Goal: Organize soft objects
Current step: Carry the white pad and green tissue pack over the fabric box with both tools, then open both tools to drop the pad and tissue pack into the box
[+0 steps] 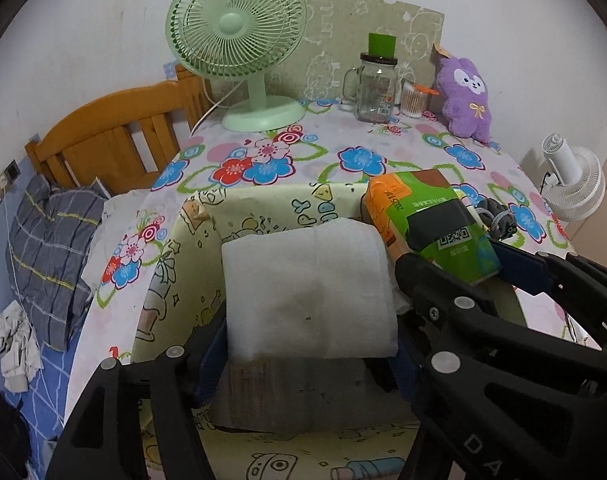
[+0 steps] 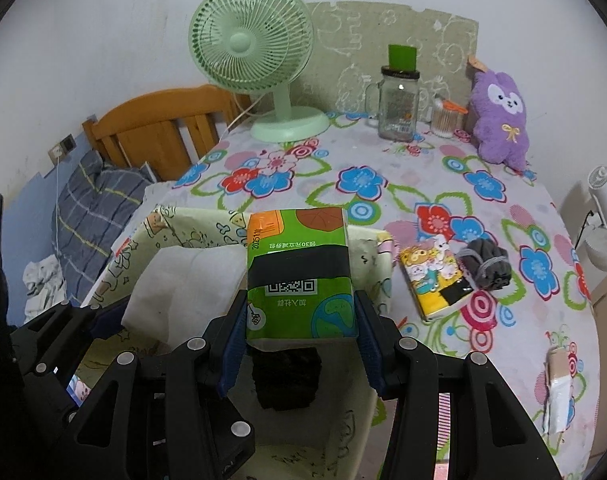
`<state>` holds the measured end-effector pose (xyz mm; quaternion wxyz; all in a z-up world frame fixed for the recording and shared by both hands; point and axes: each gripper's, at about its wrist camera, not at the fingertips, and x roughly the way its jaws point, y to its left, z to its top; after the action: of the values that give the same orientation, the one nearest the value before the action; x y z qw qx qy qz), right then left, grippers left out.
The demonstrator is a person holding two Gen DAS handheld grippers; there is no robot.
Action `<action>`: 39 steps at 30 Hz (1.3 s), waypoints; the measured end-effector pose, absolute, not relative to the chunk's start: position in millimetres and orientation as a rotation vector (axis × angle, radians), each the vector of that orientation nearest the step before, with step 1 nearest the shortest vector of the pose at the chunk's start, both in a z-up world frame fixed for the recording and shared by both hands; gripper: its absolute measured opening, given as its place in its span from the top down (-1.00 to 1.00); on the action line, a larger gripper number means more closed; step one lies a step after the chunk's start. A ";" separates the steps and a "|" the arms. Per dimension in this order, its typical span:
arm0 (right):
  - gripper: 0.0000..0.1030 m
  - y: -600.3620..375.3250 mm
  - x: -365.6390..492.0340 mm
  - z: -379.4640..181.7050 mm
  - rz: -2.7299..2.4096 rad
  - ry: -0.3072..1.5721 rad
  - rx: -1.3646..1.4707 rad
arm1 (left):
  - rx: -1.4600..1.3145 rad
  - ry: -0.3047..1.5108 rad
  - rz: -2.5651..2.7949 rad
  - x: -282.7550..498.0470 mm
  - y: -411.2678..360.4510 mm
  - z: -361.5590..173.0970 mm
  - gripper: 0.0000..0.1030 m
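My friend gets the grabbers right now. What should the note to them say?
Left gripper: jaws around the white folded towel, over the cartoon-print box; whether the pads still press is unclear.
Right gripper: shut on the green tissue pack, held above the same box.
On the flowered tablecloth: small yellow tissue pack and rolled grey socks, side by side. Purple plush at the back.
Done: nothing clearly released yet.
Left: probably lower both into the box, then fetch the rest.
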<state>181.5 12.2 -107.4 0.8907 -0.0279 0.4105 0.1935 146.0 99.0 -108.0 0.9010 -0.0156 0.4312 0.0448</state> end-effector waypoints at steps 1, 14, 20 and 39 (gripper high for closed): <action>-0.03 13.5 182.1 -108.3 0.402 0.852 -0.061 | -0.037 0.897 0.091 146.5 100.4 -109.6 -0.44; -0.21 25.3 186.6 -116.1 0.446 0.864 -0.049 | -0.055 0.889 0.087 144.3 110.3 -111.3 -0.74; -0.46 25.0 184.4 -114.1 0.464 0.859 -0.031 | -0.069 0.869 0.074 141.4 110.6 -107.5 -0.89; -0.75 -6.5 161.7 -87.8 0.401 0.795 -0.024 | -0.047 0.813 0.019 125.1 81.2 -83.2 -0.93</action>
<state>161.7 -6.5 -87.8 0.9024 -0.0115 0.3846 0.1939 125.1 81.2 -83.2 0.9182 -0.0228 0.3955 0.0093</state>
